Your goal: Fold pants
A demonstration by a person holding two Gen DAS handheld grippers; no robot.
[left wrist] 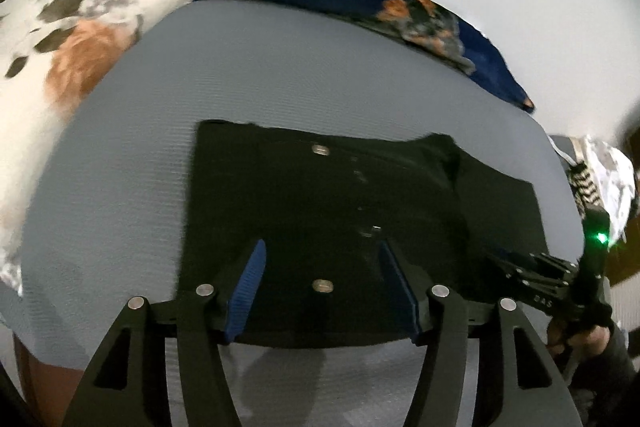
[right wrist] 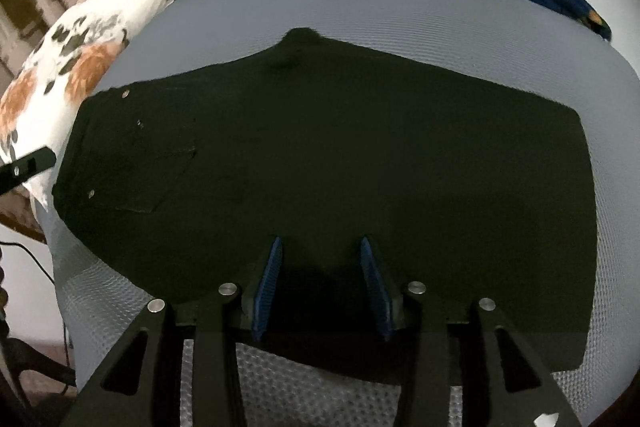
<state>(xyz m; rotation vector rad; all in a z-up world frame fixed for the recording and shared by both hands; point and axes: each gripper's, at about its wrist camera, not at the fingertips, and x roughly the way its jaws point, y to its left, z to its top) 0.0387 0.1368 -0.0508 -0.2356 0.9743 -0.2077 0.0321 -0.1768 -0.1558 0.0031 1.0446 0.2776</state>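
Note:
Black pants (left wrist: 320, 211) lie flat on a grey bed sheet (left wrist: 120, 187), waist end with metal buttons toward the left gripper. My left gripper (left wrist: 320, 251) is open, hovering over the waistband with nothing between its blue pads. In the right wrist view the pants (right wrist: 340, 155) spread wide across the sheet, folded in half. My right gripper (right wrist: 320, 247) is open above the near edge of the pants, empty. The right gripper also shows in the left wrist view (left wrist: 528, 267), at the pants' right edge.
A white floral pillow (left wrist: 60, 39) lies at the left, a blue floral pillow (left wrist: 400, 11) along the far edge by the white wall. Patterned cloth (left wrist: 592, 171) sits at the right. The left gripper's finger (right wrist: 28, 163) shows at the left.

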